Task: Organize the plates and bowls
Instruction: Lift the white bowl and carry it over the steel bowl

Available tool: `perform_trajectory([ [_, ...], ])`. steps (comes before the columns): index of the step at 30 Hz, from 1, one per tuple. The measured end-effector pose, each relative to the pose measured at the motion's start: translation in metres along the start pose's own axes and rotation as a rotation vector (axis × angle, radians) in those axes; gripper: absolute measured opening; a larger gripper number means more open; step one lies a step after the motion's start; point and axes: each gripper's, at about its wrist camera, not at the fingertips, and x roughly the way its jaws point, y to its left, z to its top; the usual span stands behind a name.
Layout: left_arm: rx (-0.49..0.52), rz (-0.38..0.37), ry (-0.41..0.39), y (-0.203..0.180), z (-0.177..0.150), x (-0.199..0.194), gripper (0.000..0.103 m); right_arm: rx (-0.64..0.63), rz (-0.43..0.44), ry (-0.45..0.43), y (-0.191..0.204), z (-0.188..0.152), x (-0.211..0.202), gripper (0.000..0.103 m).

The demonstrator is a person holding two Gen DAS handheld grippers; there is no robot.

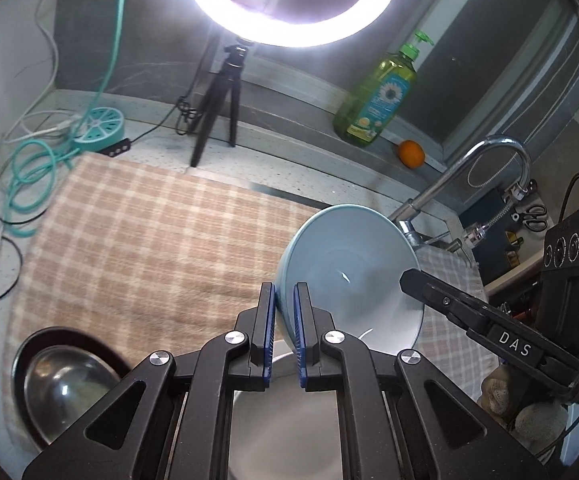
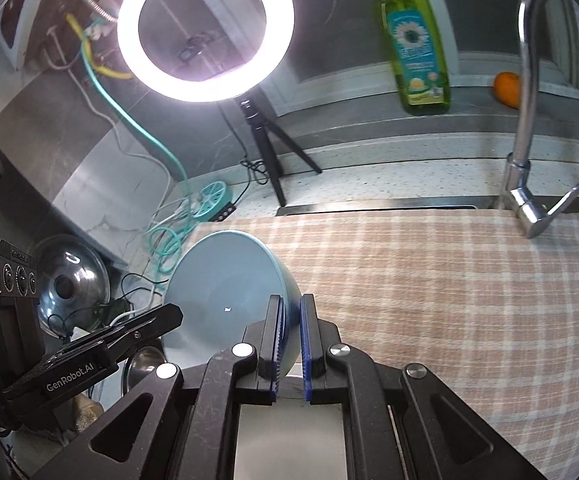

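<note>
I have the left claw (image 1: 285, 320) clenched on the near-left rim of the light blue bowl (image 1: 349, 276), pitched downward; the right claw (image 2: 291, 336) is clenched on the opposite rim. The bowl hangs tilted between both claws, clear of the checked cloth (image 1: 149, 232) covering the table (image 1: 301, 148). Below the left claw, a white plate (image 1: 285, 420) is partly visible. At lower left, a steel bowl (image 1: 65, 392) sits nested inside a dark bowl (image 1: 89, 340).
</note>
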Motion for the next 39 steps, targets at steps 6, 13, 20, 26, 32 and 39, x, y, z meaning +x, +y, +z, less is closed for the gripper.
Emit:
perform_trajectory([
  [6, -0.032, 0.025, -0.023, 0.023, -0.008, -0.021, 0.007, -0.034, 0.026, 0.022, 0.030, -0.007, 0.011, 0.008],
  [13, -0.073, 0.054, -0.045, 0.053, -0.018, -0.046, 0.007, -0.082, 0.054, 0.050, 0.066, -0.018, 0.024, 0.008],
  [20, -0.118, 0.082, -0.057, 0.082, -0.031, -0.065, 0.007, -0.123, 0.077, 0.090, 0.097, -0.030, 0.040, 0.008],
  [26, -0.151, 0.100, -0.059, 0.103, -0.041, -0.076, 0.007, -0.142, 0.089, 0.133, 0.116, -0.042, 0.055, 0.008],
  [32, -0.172, 0.117, -0.054, 0.119, -0.049, -0.083, 0.007, -0.151, 0.098, 0.179, 0.130, -0.054, 0.072, 0.008],
  [39, -0.195, 0.127, -0.045, 0.134, -0.056, -0.088, 0.007, -0.142, 0.109, 0.231, 0.138, -0.069, 0.088, 0.008],
])
